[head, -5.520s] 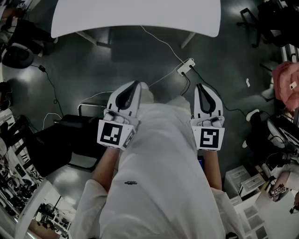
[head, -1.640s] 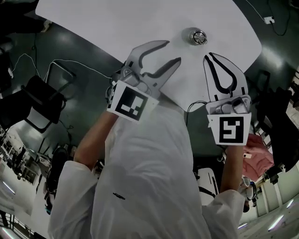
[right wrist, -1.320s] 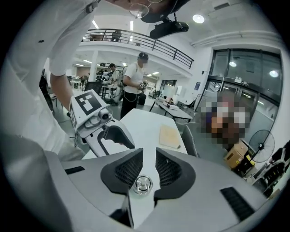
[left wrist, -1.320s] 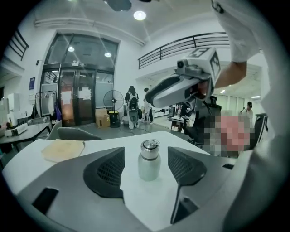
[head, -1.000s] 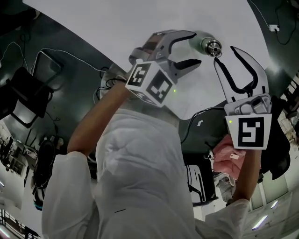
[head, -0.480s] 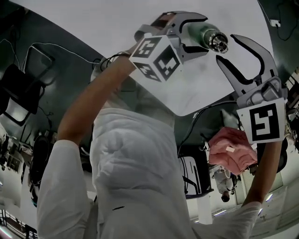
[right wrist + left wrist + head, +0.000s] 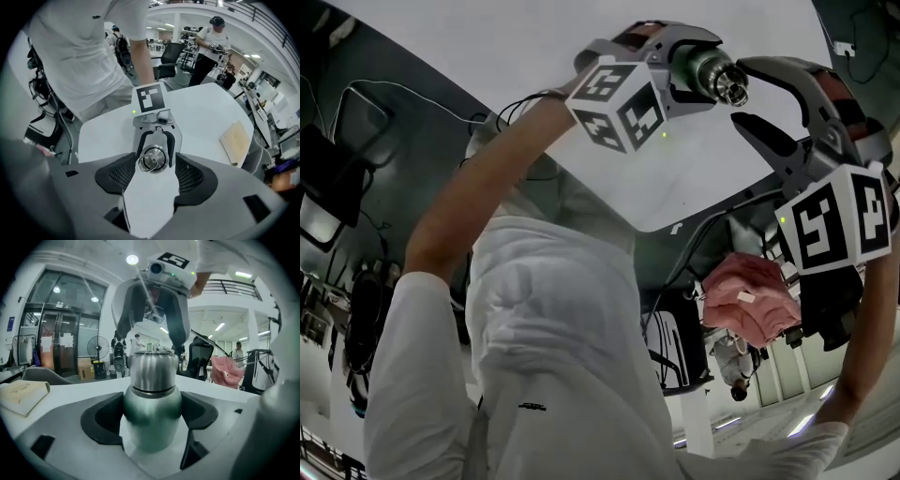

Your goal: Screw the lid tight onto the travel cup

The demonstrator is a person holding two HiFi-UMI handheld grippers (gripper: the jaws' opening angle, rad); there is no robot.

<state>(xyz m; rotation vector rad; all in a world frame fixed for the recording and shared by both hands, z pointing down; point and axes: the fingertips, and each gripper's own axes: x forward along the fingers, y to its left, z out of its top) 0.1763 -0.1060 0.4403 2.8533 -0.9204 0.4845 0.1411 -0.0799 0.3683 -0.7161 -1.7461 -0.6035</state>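
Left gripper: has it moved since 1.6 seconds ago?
Yes. The left gripper came to the travel cup on the table; its fingers, just opened wider, now flank it.

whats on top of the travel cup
A steel lid with a small ring loop on its top sits on the travel cup. It covers the cup's mouth and threads, so the inside and how tight it is cannot be seen.

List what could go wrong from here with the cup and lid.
1. The left gripper has just been opening its jaws around the travel cup and doesn't look clamped: a twist could spin or tip it.
2. The right gripper, jaws also just opening, sits above the lid without gripping it: closing off-centre might slip on the metal top.
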